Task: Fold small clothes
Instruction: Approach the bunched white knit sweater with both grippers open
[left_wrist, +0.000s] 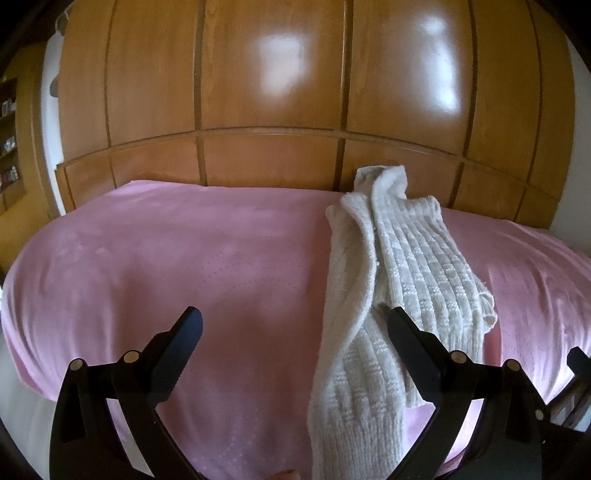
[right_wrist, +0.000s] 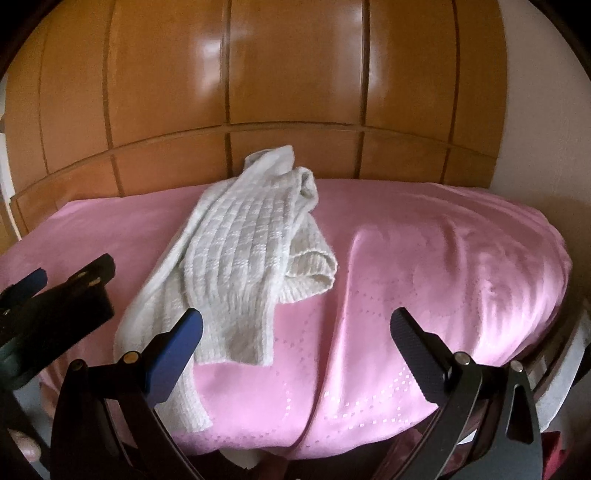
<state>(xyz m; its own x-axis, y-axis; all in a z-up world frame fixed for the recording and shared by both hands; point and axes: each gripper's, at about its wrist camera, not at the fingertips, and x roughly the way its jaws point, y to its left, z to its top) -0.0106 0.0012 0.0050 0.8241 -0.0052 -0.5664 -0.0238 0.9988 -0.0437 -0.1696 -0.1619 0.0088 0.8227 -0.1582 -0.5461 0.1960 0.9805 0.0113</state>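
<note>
A wooden wardrobe (left_wrist: 277, 74) is filling the background, and in front of it a bed under a pink bedspread (left_wrist: 184, 258) is carrying the work. A white knitted garment (left_wrist: 413, 258), probably a small cardigan, is lying bunched lengthwise across the bedspread, one ribbed part flopping out to the side and its near end hanging toward the front edge. The left hand-held gripper (left_wrist: 295, 325) is hovering with its jaws spread wide, the right-hand jaw just over the garment's near part. The right hand-held gripper (right_wrist: 295, 325) is likewise gaping and gripping nothing, beside the garment. Judging from this, the garment is needing spreading flat first: each gripper should be pinching one edge layer only, pulling apart gently, since loose knit stretches and drags.
</note>
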